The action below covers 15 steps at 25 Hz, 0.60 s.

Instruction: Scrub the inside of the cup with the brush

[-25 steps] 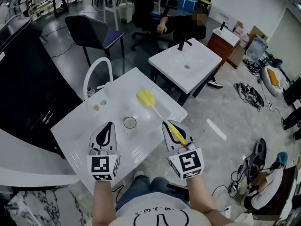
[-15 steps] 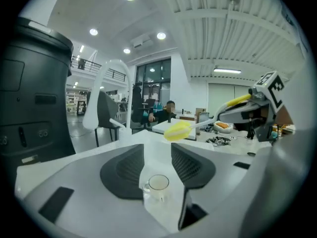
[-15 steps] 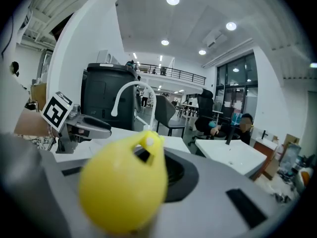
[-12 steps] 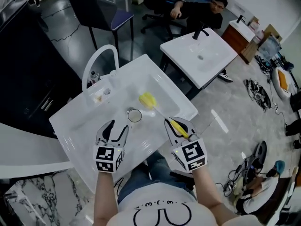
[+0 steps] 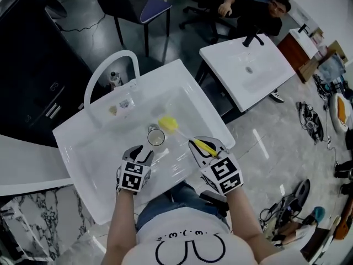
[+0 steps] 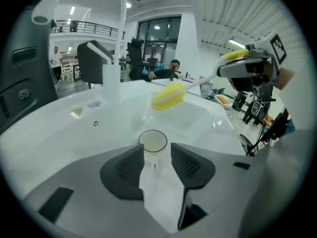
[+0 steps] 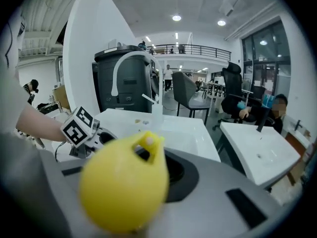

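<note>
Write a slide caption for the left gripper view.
Open left tongs frame the cup in the sink, the brush beyond.

The left gripper (image 6: 157, 153) has its jaws apart, having just opened wide and eased in slightly, with its pads pressing nothing. At frame centre a clear cup (image 6: 153, 140) stands upright in the white sink (image 6: 59, 148), right at the jaw tips. Above it hangs the yellow-headed brush (image 6: 168, 95), held from the upper right by the right gripper (image 6: 242, 67).

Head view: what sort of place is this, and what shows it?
Likely an open-plan workshop or lab: a free-standing white rectangular sink with arched white tap, a second white basin, a dark chair.
</note>
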Each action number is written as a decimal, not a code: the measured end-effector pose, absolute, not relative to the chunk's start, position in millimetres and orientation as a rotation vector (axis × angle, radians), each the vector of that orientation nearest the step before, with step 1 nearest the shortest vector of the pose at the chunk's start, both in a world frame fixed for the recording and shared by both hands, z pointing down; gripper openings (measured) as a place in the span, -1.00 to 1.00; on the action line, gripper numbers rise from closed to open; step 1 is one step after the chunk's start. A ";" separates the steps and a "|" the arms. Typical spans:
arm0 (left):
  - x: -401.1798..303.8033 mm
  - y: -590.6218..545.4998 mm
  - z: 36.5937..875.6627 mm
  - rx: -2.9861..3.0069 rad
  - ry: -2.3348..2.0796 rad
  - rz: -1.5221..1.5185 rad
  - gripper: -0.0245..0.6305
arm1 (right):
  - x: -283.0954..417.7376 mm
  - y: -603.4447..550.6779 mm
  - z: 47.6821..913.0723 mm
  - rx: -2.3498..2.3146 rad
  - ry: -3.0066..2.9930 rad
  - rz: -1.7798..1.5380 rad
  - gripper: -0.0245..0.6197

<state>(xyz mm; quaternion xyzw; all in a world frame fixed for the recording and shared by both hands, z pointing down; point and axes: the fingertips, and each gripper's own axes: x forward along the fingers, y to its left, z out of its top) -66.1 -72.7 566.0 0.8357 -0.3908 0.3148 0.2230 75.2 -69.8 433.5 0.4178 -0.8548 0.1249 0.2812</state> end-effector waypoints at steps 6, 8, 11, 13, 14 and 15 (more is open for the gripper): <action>-55.1 -74.3 615.1 2.175 -1.013 0.987 -0.38 | 74.0 -82.4 453.7 0.991 -2.298 0.384 -0.80; -54.1 -75.5 623.9 2.132 -1.007 1.004 -0.40 | 73.8 -84.4 460.7 0.956 -2.291 0.393 -0.80; -50.1 -80.0 638.8 2.094 -0.994 1.038 -0.41 | 74.3 -86.7 470.0 0.912 -2.282 0.412 -0.80; -46.7 -83.2 646.8 2.070 -0.977 1.072 -0.42 | 74.6 -89.2 472.5 0.889 -2.280 0.414 -0.80; -45.8 -84.2 651.1 2.061 -0.971 1.094 -0.42 | 75.2 -90.2 473.1 0.880 -2.279 0.414 -0.80; -45.8 -85.0 655.0 2.053 -0.971 1.116 -0.44 | 75.6 -90.9 472.8 0.872 -2.280 0.414 -0.80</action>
